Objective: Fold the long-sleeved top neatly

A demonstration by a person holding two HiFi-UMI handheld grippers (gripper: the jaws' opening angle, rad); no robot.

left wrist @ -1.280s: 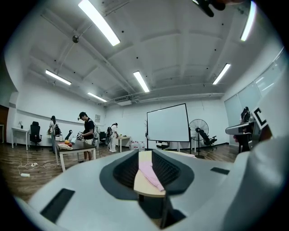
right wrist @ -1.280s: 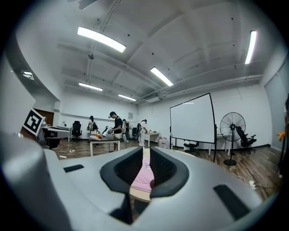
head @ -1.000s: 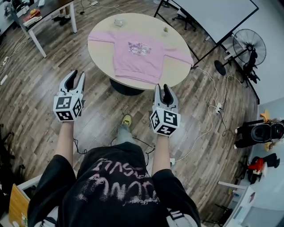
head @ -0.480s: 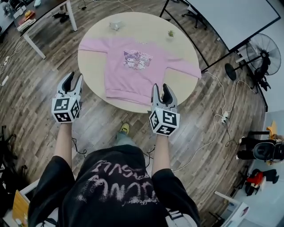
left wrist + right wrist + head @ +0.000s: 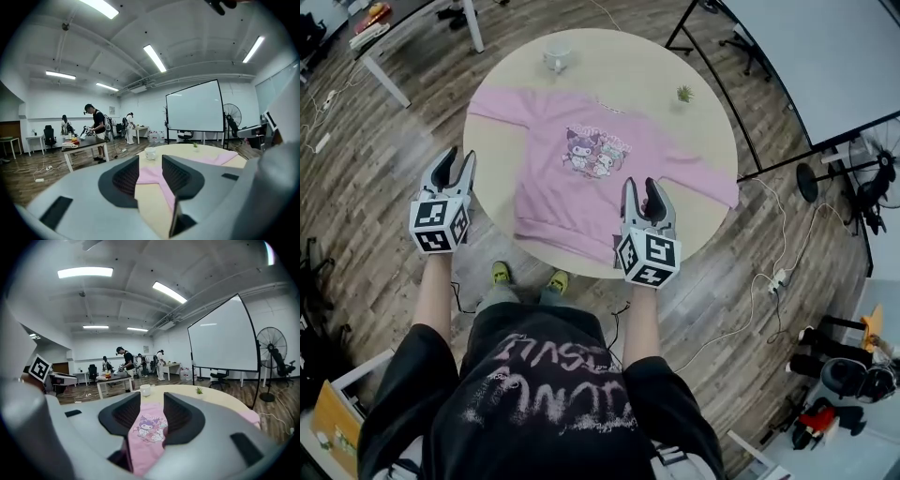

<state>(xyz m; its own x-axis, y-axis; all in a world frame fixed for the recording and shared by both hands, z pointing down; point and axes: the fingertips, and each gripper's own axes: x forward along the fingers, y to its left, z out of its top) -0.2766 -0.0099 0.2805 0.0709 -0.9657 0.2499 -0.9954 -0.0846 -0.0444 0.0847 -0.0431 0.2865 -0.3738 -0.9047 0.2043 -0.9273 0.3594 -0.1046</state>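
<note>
A pink long-sleeved top with a cartoon print lies flat, sleeves spread, on a round beige table. My left gripper hovers at the table's left rim, beside the top's body and below its left sleeve. It is open with nothing between its jaws, which have just been opening. My right gripper hangs over the hem near the table's front edge, also open and empty after just opening. In the left gripper view the left gripper frames a sleeve of the top. In the right gripper view the right gripper frames the print on the top.
A white cup and a small potted plant stand at the table's far side. A whiteboard on a stand and a fan are to the right. Cables trail over the wooden floor. People work at a desk behind.
The person has stepped up to the table. Both grippers have moved forward from over the floor to the table's near edge, the right one now above the top's hem.
</note>
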